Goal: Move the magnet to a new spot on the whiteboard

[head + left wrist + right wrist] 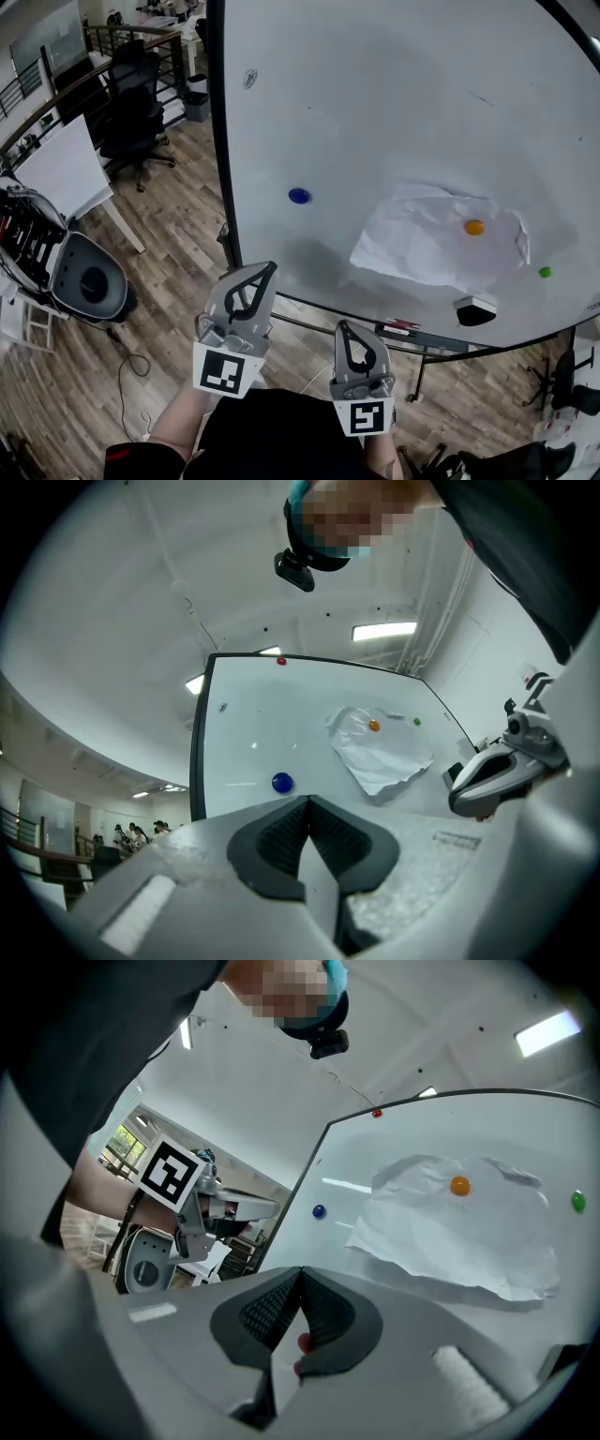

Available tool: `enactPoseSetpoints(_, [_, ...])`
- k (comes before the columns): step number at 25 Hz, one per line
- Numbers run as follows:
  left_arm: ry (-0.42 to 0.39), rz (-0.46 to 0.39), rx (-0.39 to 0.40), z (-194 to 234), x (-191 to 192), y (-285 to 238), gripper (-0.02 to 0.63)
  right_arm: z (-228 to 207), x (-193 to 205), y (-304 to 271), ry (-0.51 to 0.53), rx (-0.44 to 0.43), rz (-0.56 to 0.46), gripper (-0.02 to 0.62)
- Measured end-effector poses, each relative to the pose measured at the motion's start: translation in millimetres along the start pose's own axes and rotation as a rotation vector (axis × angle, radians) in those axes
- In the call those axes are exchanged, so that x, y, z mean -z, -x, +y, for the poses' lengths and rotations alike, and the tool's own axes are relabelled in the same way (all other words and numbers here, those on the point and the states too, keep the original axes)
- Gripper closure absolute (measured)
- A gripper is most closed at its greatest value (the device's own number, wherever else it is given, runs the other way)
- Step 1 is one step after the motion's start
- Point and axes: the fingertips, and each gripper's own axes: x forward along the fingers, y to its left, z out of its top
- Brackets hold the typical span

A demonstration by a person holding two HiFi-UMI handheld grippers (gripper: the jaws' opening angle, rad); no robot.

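Both grippers are held low in front of the whiteboard (375,103), and neither touches it.

Left gripper (307,801): jaws fully together, pads meeting tip to tip, nothing between them.

Right gripper (300,1271): jaws also together at the tips, gripping nothing I can name. A small reddish spot shows in the slot low behind the pads; I can't tell what it is.

Blue magnet (299,196): sits alone on bare board, straight ahead of the left jaws and a little above their tips, well apart from them. From the right jaws it lies ahead and off to the left.

Orange magnet (474,227): pins a crumpled paper sheet (422,251), ahead and to the right of the right jaws. A green magnet (545,272) sits further right again.

The task doesn't say which magnet. My guess is the blue one, since it holds nothing up and lines up with the left gripper.

Step in hand, as I judge it: the approach, with no grasp begun yet.

To do it well:
- Open the left jaws before they reach the board, wide enough to straddle the magnet.
- Come in square to the surface so the pads land on either side of its rim, not on its face.
- Close on the sides, then tip one edge up or slide it rather than pull straight off.
- Carry it to bare board away from the paper, set it flat, and release only once it seats.
- Keep the right gripper out of the way.

Risk: shut tips arriving first would just shove the magnet across the board.
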Motion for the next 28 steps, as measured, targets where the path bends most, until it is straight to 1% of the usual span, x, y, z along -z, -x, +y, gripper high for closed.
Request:
enactPoseSetpoints(3, [-0.018,-0.023,0.019,7.6,-4.6,-13.0,0.604,1.6,4.3,-3.9,0.005,0.019,0.024,0.594])
enactPoseSetpoints(7, [-0.033,-0.046,0.025,18.2,-6.5,-27.1,0.604,2.1,8.8,-10.3,0.003,0.042,0.046,0.594])
enactPoseSetpoints(14, [-0.027,-0.065,0.050,28.2,-2.0,-43.4,0.603,8.2,17.8,-17.8,-0.013,0.069,0.083,0.594])
enactPoseSetpoints(15, [-0.031,-0.068,0.057,28.5,-2.3,-46.3,0.589,8.5,19.1,-18.4,-0.013,0.073,0.088,0.594])
enactPoseSetpoints(16, [-0.036,-0.071,0.064,28.6,-2.5,-49.1,0.550,8.8,20.6,-18.5,-0.013,0.077,0.095,0.593])
enactPoseSetpoints(19, [-0.046,-0.091,0.069,29.9,-5.0,-57.0,0.533,7.3,23.8,-16.8,-0.015,0.098,0.113,0.594])
enactPoseSetpoints(21, [-0.060,-0.100,0.062,32.6,-6.8,-63.0,0.498,3.9,24.8,-14.7,-0.018,0.120,0.117,0.593])
enactPoseSetpoints(22, [-0.065,-0.101,0.061,33.7,-7.2,-66.2,0.494,1.8,24.8,-13.4,-0.022,0.133,0.115,0.592])
enactPoseSetpoints(24, [-0.068,-0.097,0.064,34.4,-6.9,-72.7,0.467,-2.2,25.3,-10.6,-0.022,0.153,0.116,0.593])
enactPoseSetpoints(28, [-0.072,-0.082,0.067,33.4,-3.7,-80.9,0.449,-9.8,28.0,-4.8,-0.017,0.187,0.131,0.593])
